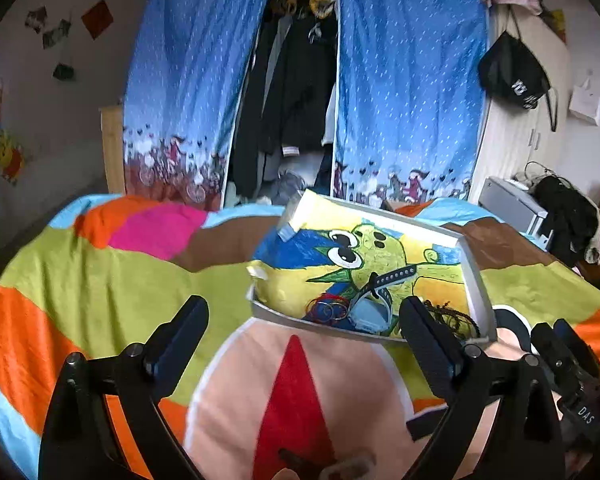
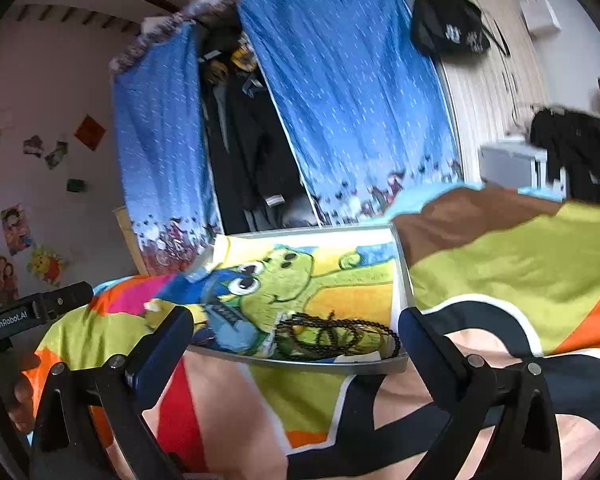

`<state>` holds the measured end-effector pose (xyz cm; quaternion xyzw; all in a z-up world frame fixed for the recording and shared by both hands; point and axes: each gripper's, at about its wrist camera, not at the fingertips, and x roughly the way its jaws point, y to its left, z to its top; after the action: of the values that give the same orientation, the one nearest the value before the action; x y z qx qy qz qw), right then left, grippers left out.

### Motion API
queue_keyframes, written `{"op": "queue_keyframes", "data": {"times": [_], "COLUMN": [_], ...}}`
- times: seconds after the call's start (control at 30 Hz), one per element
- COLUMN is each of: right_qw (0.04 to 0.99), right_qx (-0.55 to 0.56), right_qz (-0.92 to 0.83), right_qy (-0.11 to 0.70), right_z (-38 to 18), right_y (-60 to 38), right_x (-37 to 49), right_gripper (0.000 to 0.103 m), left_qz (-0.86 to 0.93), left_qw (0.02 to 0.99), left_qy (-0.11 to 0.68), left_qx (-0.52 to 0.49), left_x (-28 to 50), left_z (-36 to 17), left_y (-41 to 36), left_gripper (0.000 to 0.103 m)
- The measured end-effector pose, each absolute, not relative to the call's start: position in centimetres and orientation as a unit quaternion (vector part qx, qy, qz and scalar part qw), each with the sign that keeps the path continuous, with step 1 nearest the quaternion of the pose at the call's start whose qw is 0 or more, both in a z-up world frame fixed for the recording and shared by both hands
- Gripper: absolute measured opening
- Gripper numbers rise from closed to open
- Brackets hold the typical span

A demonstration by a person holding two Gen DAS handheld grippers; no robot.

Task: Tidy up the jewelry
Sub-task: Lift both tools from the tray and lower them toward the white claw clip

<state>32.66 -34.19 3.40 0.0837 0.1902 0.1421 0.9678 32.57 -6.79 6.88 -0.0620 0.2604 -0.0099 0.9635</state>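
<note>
A white tray [image 1: 474,276] at frame centre on the bed [image 1: 100,280] holds 3 light, limp pieces: beaded necklace [image 2: 336,334], red bangles [image 1: 328,308], studded strap [image 1: 392,276]. Left tongs [image 1: 304,316] and right tongs [image 2: 296,334] spread, empty. Beads likely slippery and tangle-prone; pinch a single strand.

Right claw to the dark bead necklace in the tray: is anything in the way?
Only the tray's near wall. The right claw hangs open just short of it, with the bead necklace lying right behind that low rim. Nothing visible lies on top of the beads, so coming in over the rim looks clear.
</note>
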Motion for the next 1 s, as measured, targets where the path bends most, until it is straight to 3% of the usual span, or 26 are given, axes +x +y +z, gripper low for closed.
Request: {"op": "queue_keyframes", "data": {"times": [0.37,0.6,1.0], "right_qw": [0.965,0.922,0.861], "right_qx": [0.024,0.031,-0.055], "right_qz": [0.163,0.188,0.188], "right_qy": [0.204,0.337,0.47], "right_z": [2.3,-1.2,-7.4], "right_y": [-31.2,-29.4,-25.6], "right_x": [24.6,24.2,25.5], "right_gripper": [0.103,0.103,0.103], "left_qz": [-0.02,-0.052,-0.059], "left_qw": [0.965,0.95,0.896], "left_qy": [0.255,0.306,0.437], "left_qx": [-0.051,-0.023,0.058], "left_x": [24.3,22.1,23.3], "left_z": [5.1,0.4,-7.7], "left_y": [-3.0,-1.7,-1.9], "left_gripper": [0.094,0.094,0.094]}}
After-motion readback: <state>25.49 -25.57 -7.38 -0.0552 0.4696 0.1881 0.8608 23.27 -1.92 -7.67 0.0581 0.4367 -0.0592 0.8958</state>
